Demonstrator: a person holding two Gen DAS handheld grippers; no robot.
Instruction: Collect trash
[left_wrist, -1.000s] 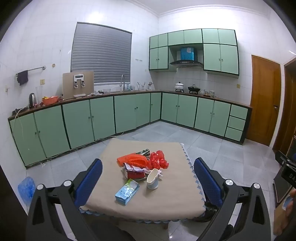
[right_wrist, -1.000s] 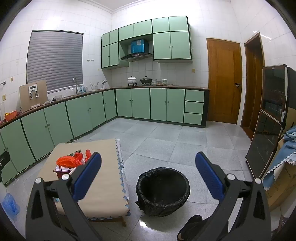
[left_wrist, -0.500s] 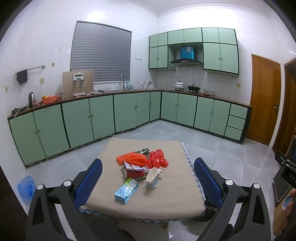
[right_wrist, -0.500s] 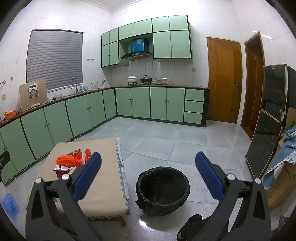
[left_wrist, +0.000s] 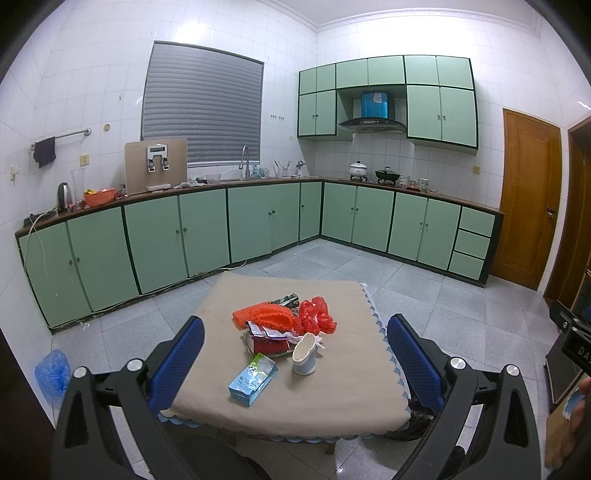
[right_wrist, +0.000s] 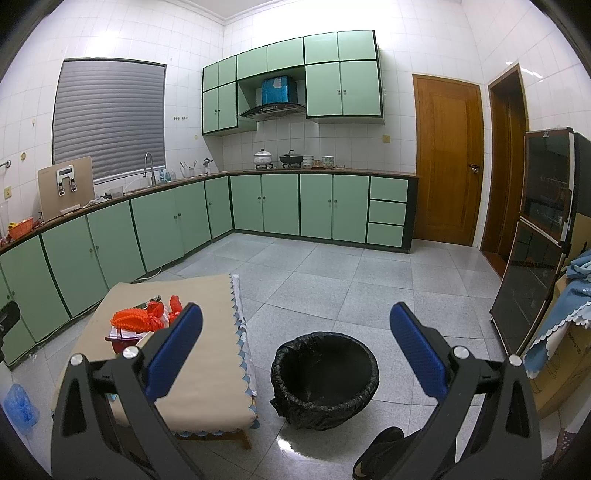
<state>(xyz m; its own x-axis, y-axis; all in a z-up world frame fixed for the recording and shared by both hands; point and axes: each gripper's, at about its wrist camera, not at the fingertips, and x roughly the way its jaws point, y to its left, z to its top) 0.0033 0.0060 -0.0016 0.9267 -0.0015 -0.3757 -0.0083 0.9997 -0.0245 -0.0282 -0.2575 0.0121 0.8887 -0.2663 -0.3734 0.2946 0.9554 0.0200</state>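
Note:
A low table (left_wrist: 332, 402) with a beige cloth carries a heap of trash: an orange net (left_wrist: 264, 314), a red plastic bag (left_wrist: 316, 317), a red bowl with wrappers (left_wrist: 267, 341), a white cup (left_wrist: 304, 356) and a light-blue carton (left_wrist: 253, 378). My left gripper (left_wrist: 295, 354) hangs open above the table's near side, holding nothing. In the right wrist view a black-lined bin (right_wrist: 325, 373) stands on the floor to the right of the table (right_wrist: 207, 387). My right gripper (right_wrist: 295, 350) is open and empty above the bin.
Green cabinets (left_wrist: 258, 225) run along the left and far walls. A wooden door (right_wrist: 447, 158) is at the back right. A dark glass-front cabinet (right_wrist: 535, 251) and a cloth-covered box (right_wrist: 565, 314) stand at the right. A blue bag (left_wrist: 51, 371) lies on the floor left of the table.
The left wrist view has drifted slightly, so the table's trash sits a little lower left in it. The right gripper has barely moved. Both grippers stay open.

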